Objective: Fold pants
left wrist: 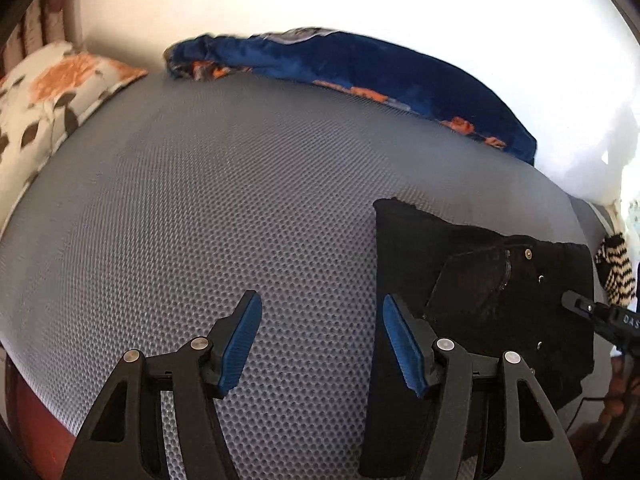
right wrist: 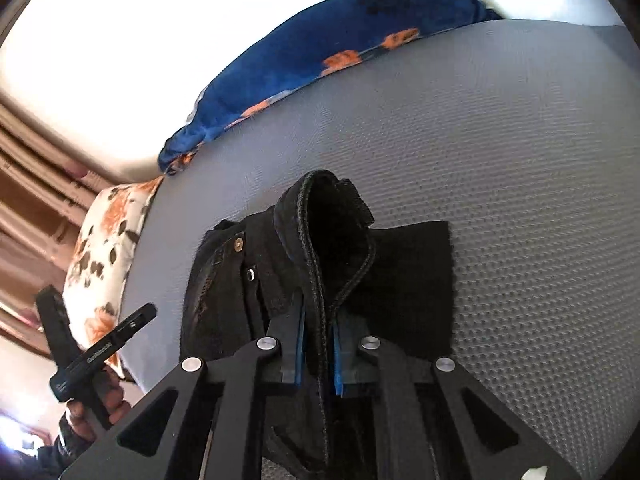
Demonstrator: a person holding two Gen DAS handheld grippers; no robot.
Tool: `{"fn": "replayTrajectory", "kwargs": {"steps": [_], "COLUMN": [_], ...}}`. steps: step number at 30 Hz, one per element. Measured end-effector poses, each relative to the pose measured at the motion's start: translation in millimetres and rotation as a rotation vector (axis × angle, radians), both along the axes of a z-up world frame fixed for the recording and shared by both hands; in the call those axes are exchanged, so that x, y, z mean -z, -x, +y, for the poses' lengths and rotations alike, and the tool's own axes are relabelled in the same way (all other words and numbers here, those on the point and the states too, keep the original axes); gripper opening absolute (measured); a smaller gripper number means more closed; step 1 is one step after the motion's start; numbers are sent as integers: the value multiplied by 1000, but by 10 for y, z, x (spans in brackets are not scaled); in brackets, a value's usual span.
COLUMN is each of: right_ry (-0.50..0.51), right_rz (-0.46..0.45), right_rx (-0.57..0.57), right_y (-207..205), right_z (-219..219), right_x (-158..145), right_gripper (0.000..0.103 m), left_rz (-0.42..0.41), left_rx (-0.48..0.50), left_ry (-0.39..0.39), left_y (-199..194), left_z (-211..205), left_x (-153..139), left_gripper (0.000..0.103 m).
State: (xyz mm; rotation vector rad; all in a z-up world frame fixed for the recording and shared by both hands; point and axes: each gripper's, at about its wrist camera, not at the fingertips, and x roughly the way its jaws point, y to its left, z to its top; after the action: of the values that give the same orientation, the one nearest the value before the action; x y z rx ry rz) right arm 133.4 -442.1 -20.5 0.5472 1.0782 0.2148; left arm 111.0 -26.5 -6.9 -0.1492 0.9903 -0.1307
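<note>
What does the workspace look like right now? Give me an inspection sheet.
Surface: grey mesh-textured mattress, mostly bare.
Job's things: black pants, partly folded, near the mattress edge; one seamed edge lifted.
Clutter: blue floral blanket bunched along the far side; floral pillow at one end; striped cloth off the edge.
Grippers: left gripper open over the mattress, holding nothing; right gripper shut on the pants' seam.
Cables: nothing seen.
Surroundings: white wall, overexposed.

Home bedroom: grey mesh-covered mattress (left wrist: pixel 240 200), floral pillow (left wrist: pixel 44 96), blue flowered blanket (left wrist: pixel 360 68) against white wall.
</note>
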Motion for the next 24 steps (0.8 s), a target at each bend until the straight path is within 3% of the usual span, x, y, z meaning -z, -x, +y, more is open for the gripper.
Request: {"fn": "replayTrajectory", "kwargs": {"steps": [5, 10, 12, 13, 14, 19, 22, 24], "right_ry": [23, 26, 66, 73, 70, 56, -12, -33], "right_rz": [56, 74, 81, 87, 96, 94, 114, 134], "right_rx": [67, 92, 65, 68, 71, 66, 50, 28], "right_y": [12, 41, 45, 41, 43, 233, 418, 515], "right_z": [-194, -238, -208, -193, -188, -222, -255, -246], "right_x": [240, 274, 248, 229, 206, -27, -93, -78], "right_gripper": [9, 9, 15, 24, 29, 29, 29, 24], "left_rz": [-41, -19, 16, 42, 63, 65, 74, 79], "left_rx": [123, 244, 294, 315, 330, 374, 378, 373], "left_ry": [-20, -12, 16, 12, 4, -44, -49, -42], "left_y": [56, 45, 32, 23, 27, 138, 182, 180], "left_z": [-282, -562, -642, -694, -730, -819, -820, -807], "left_x": [-80, -39, 42, 95, 150, 295, 336, 347], "left_gripper": [64, 66, 67, 67, 67, 68, 69, 70]}}
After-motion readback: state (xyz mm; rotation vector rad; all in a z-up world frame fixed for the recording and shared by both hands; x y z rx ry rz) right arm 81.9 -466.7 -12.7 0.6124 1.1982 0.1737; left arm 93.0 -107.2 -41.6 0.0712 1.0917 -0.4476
